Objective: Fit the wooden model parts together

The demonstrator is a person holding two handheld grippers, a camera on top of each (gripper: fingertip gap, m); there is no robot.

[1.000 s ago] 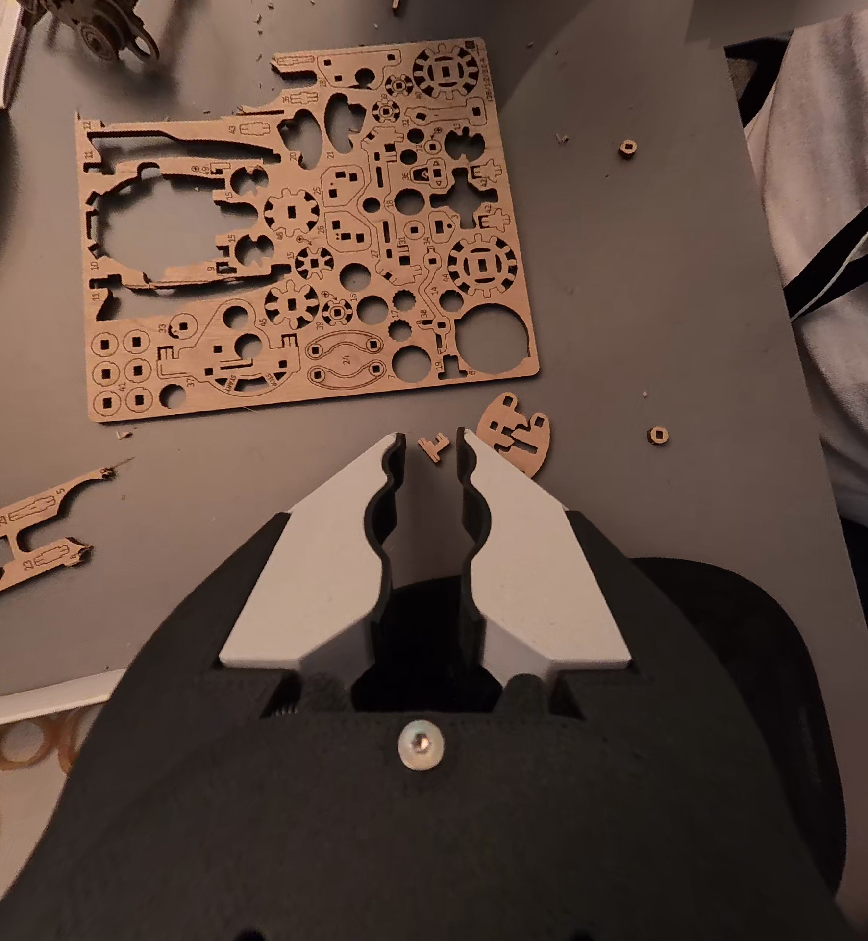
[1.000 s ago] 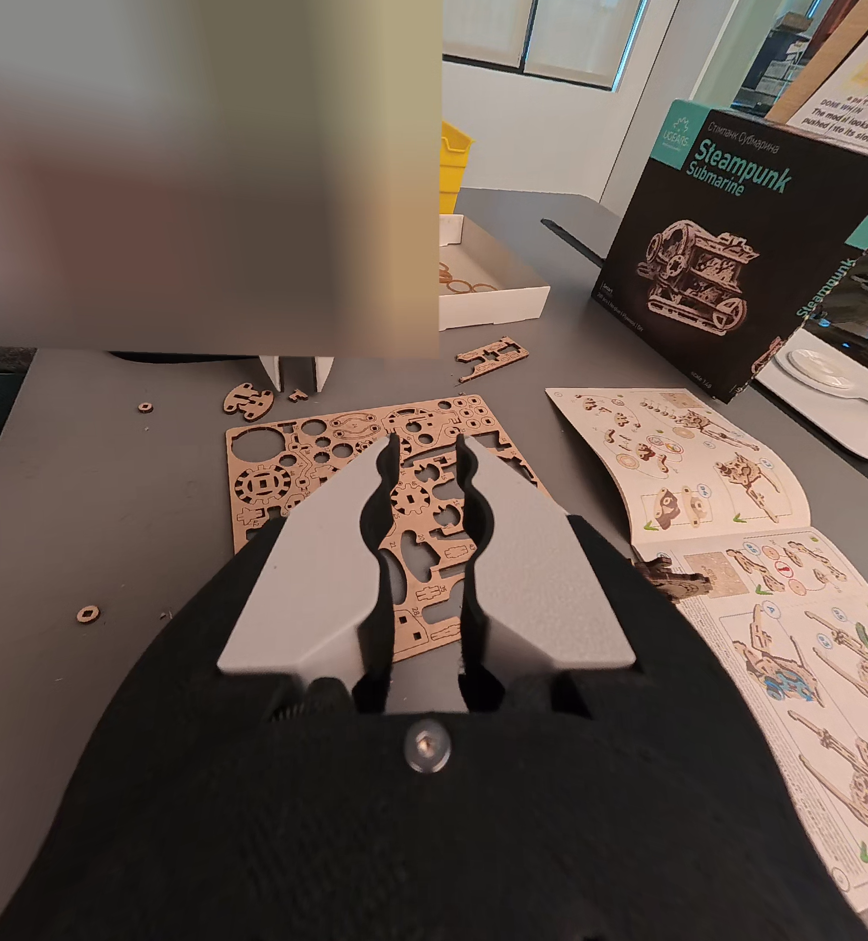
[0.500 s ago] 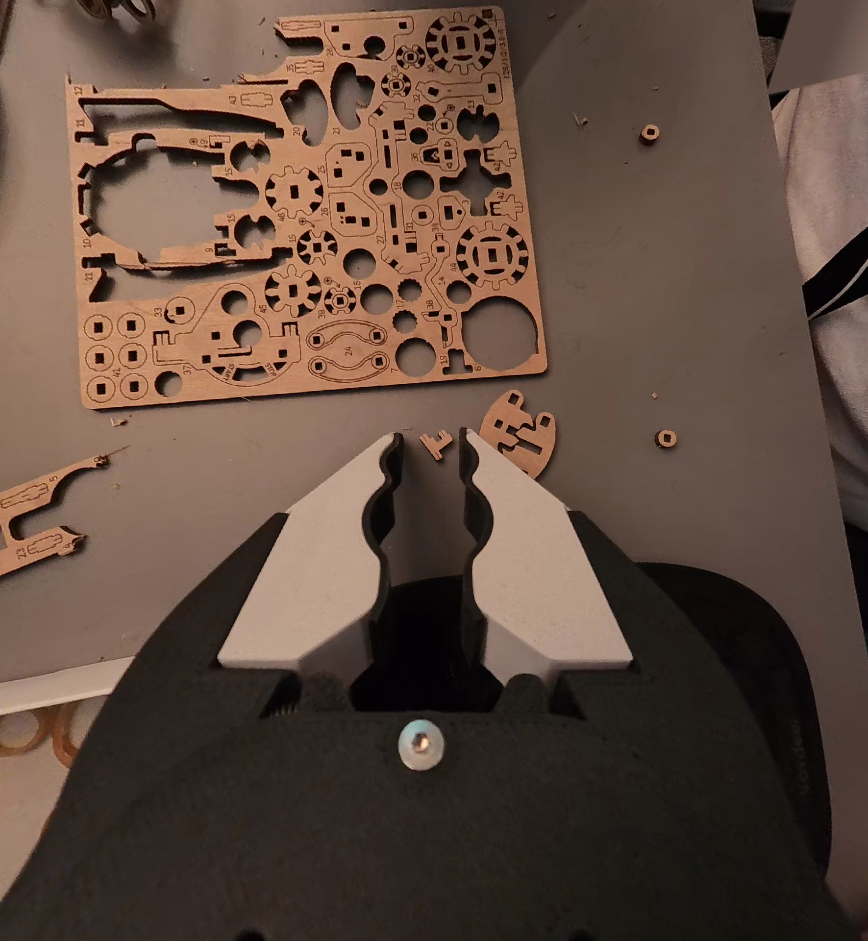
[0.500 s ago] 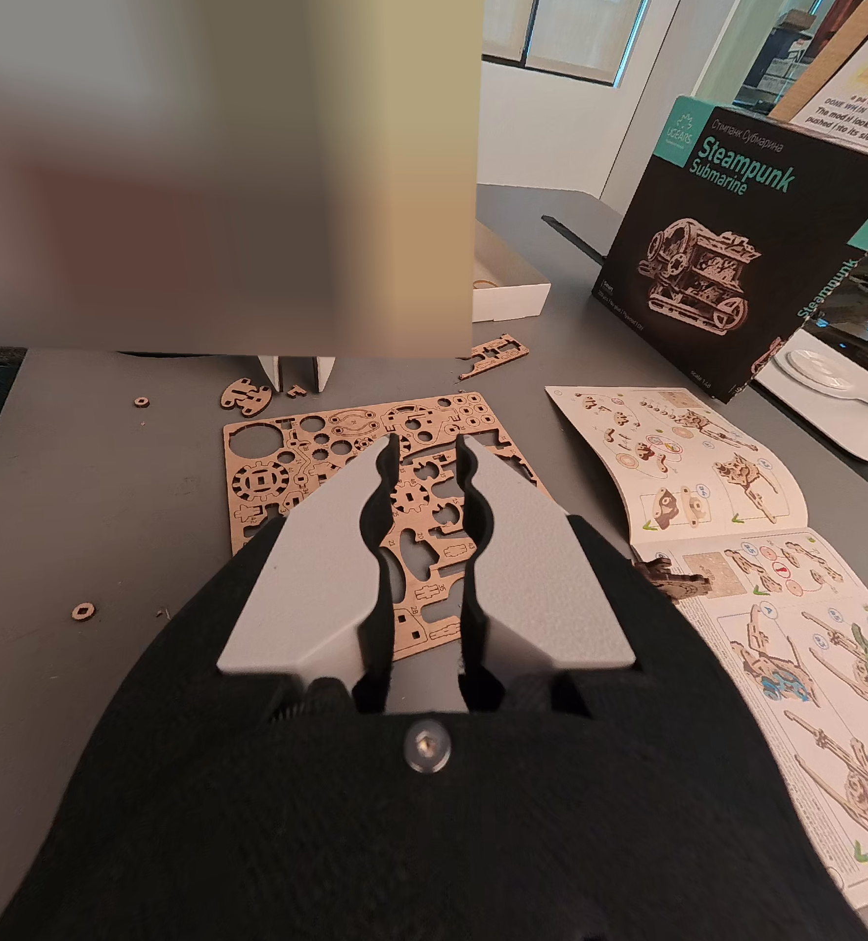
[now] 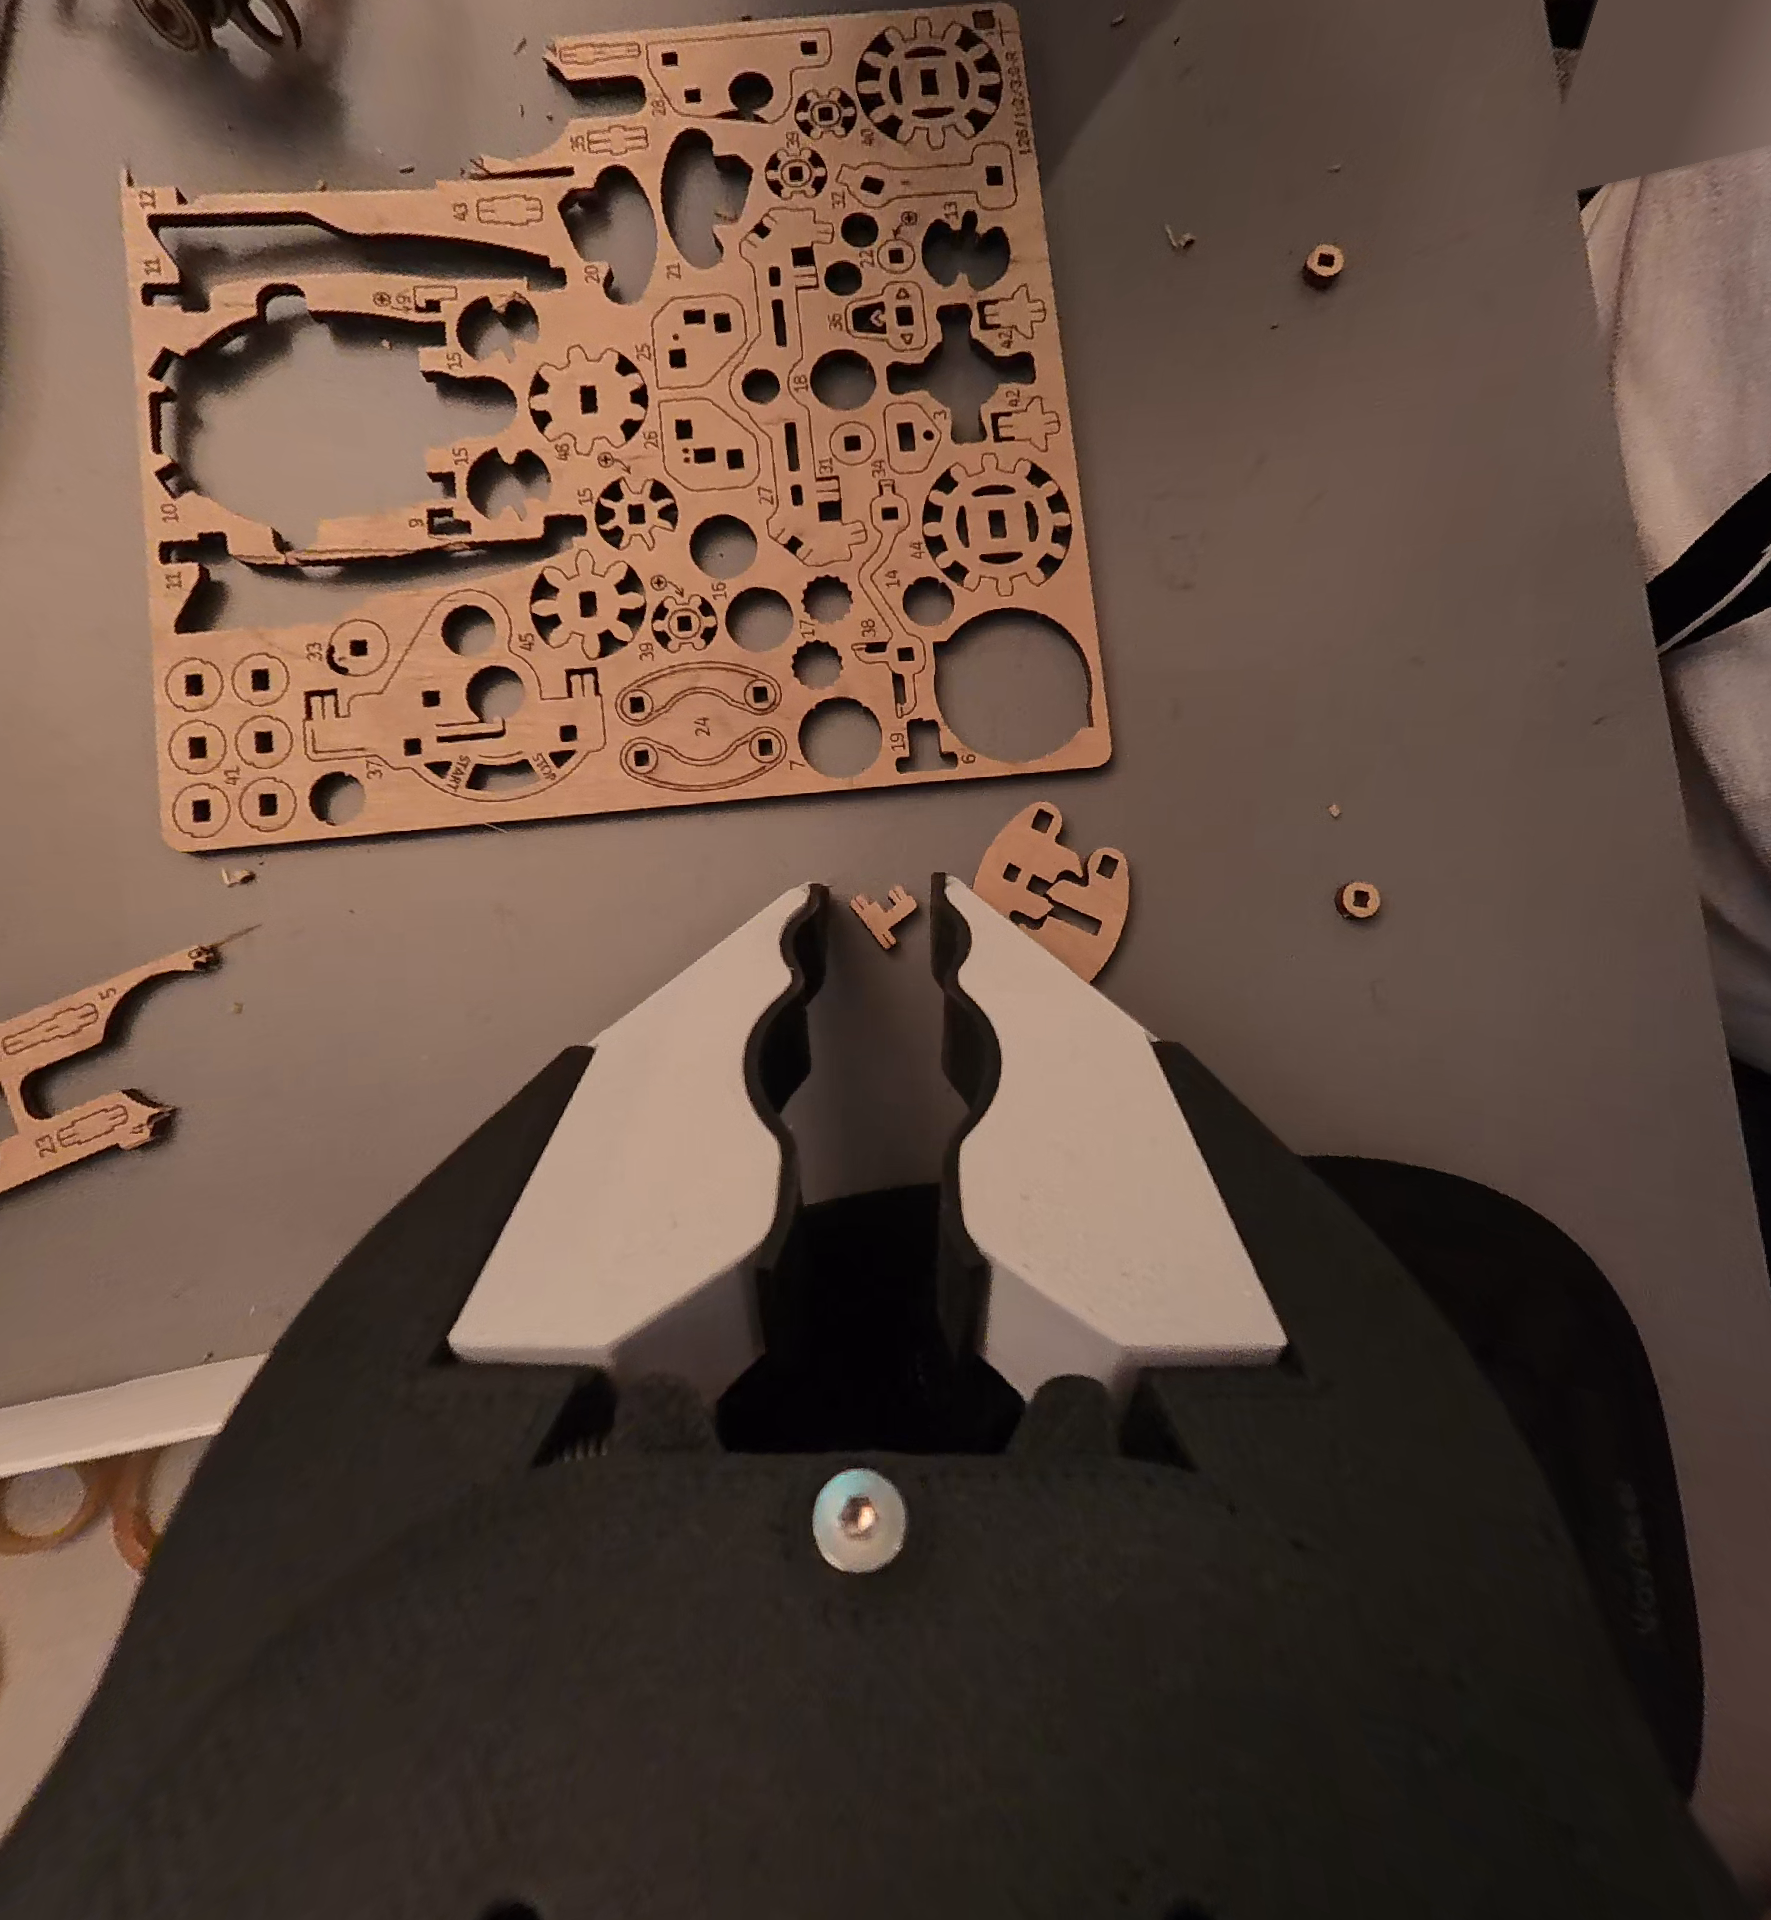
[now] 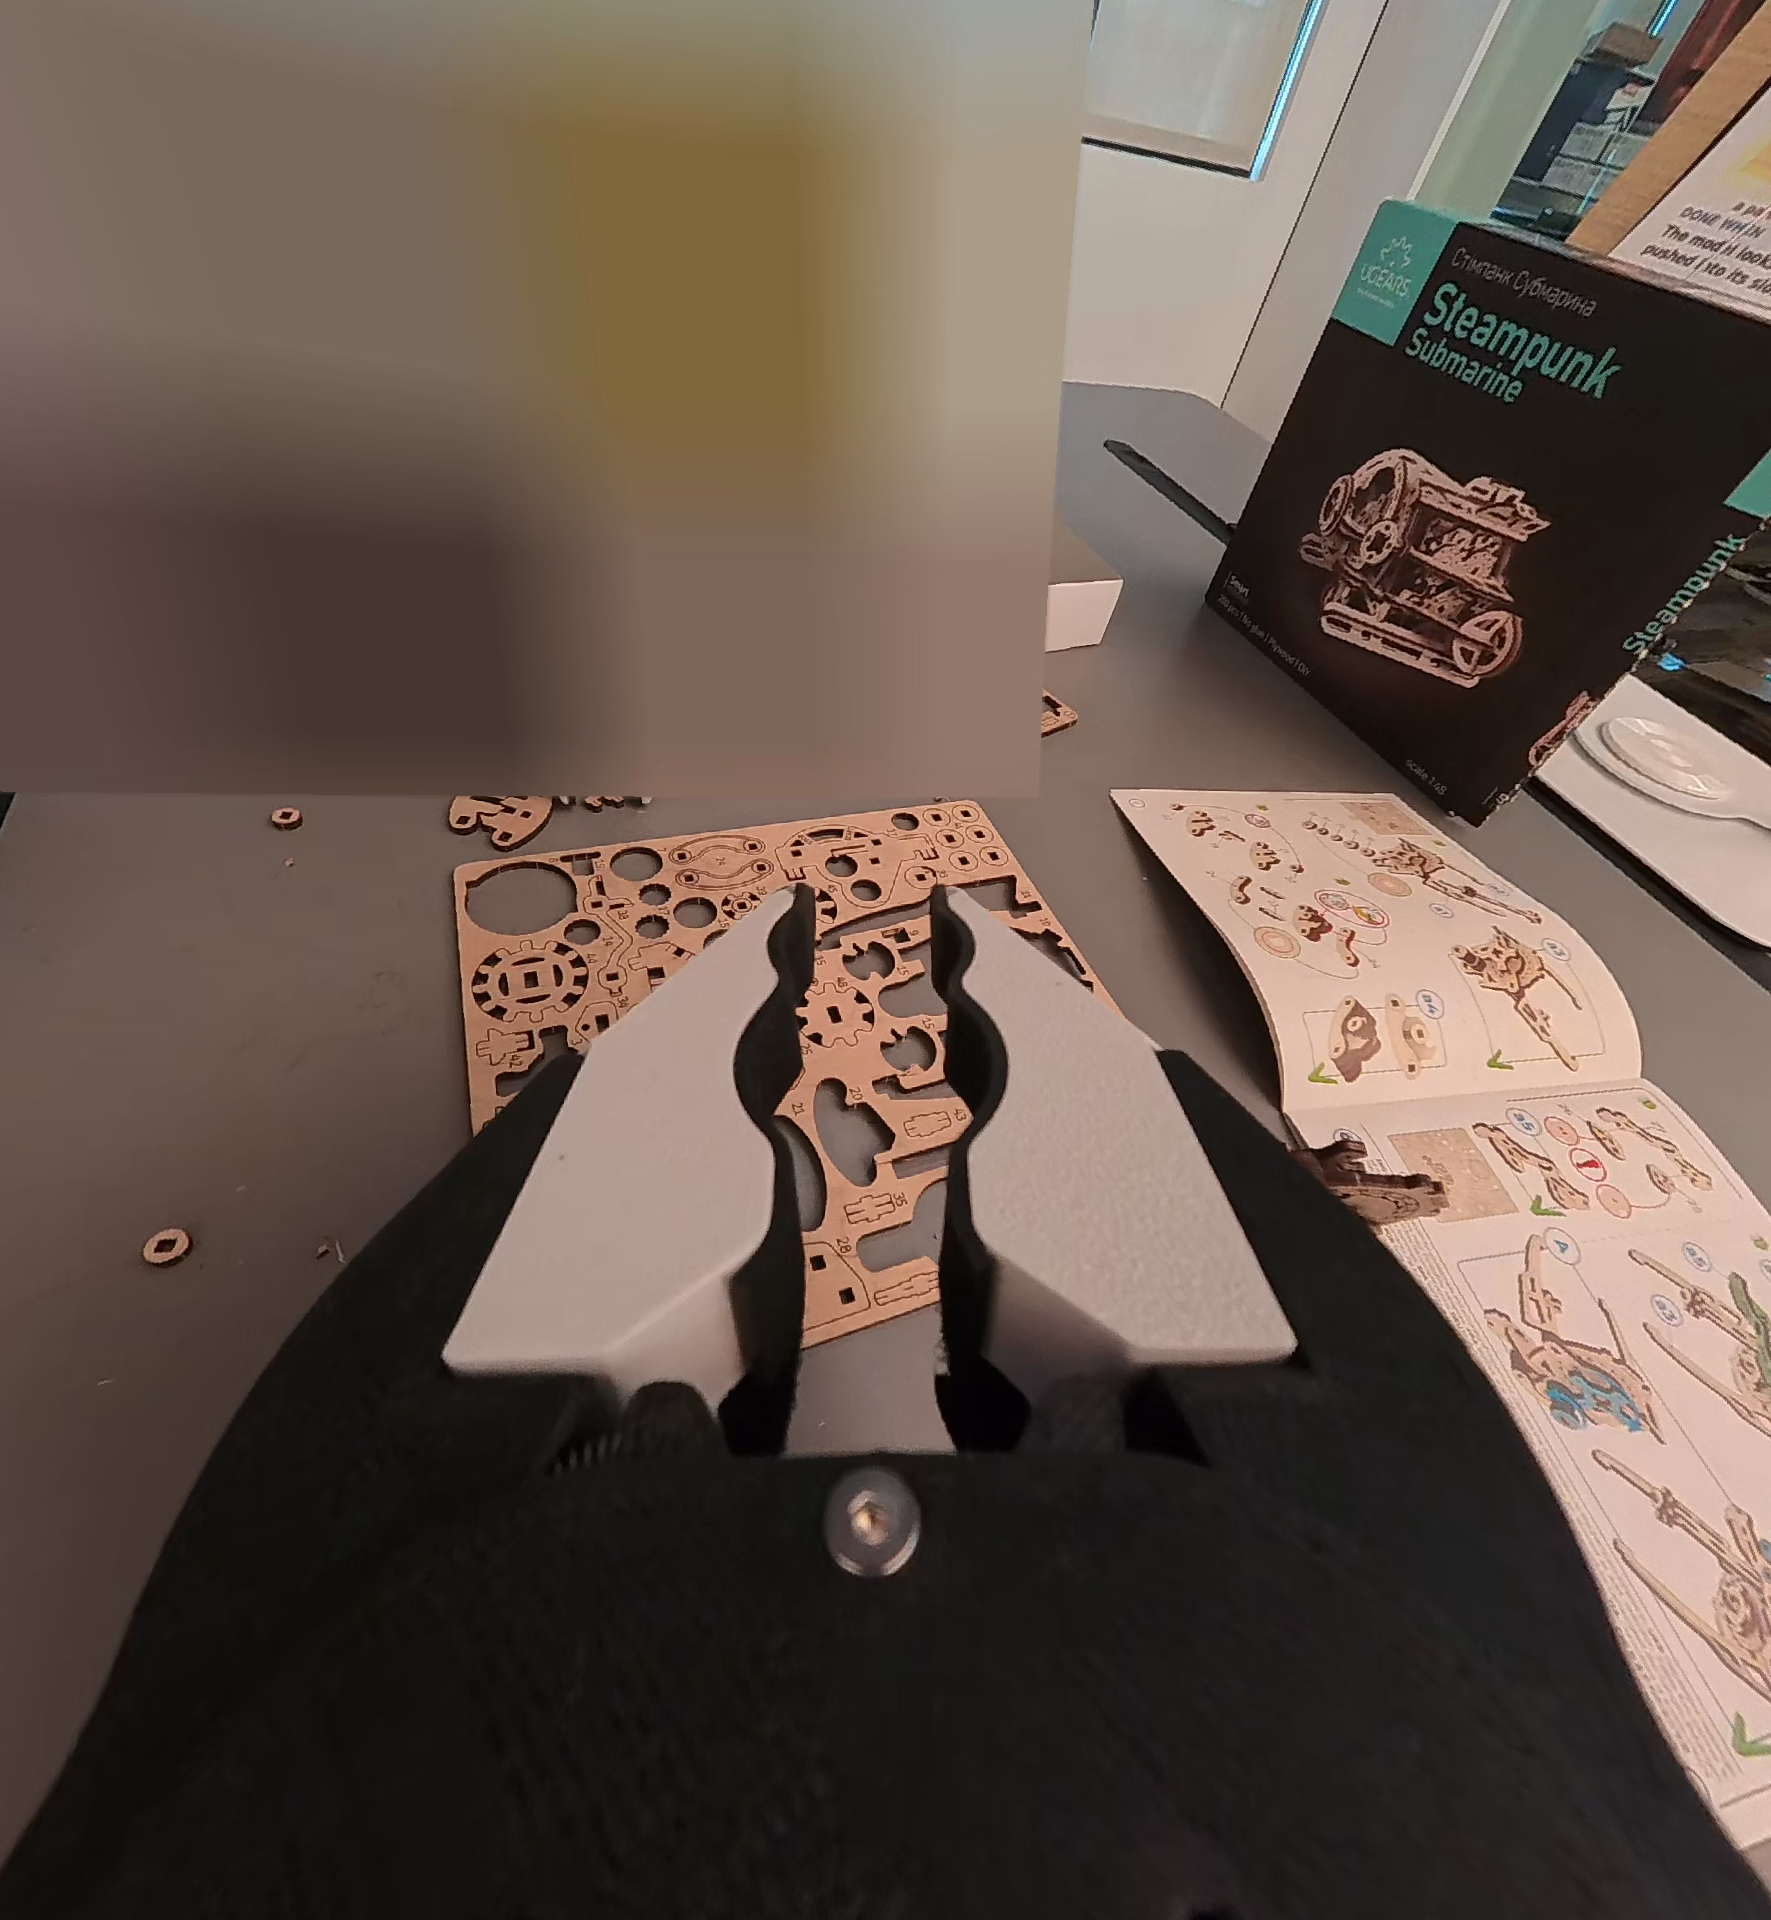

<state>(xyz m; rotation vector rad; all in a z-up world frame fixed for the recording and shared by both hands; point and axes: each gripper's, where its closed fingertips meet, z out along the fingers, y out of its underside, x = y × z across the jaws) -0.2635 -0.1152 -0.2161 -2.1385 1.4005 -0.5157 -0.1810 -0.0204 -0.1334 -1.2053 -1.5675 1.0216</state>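
Open instruction booklet (image 6: 1463, 1143) beside upright black box (image 6: 1515, 540)

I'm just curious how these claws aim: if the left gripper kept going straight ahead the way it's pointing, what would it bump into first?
Probably the small key-shaped wooden piece, lying on the grey table just ahead between the open left gripper fingertips. Its height above the table is unclear.

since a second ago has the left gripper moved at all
Yes. The left gripper has advanced toward the wooden parts sheet, which now sits higher in the left wrist view.
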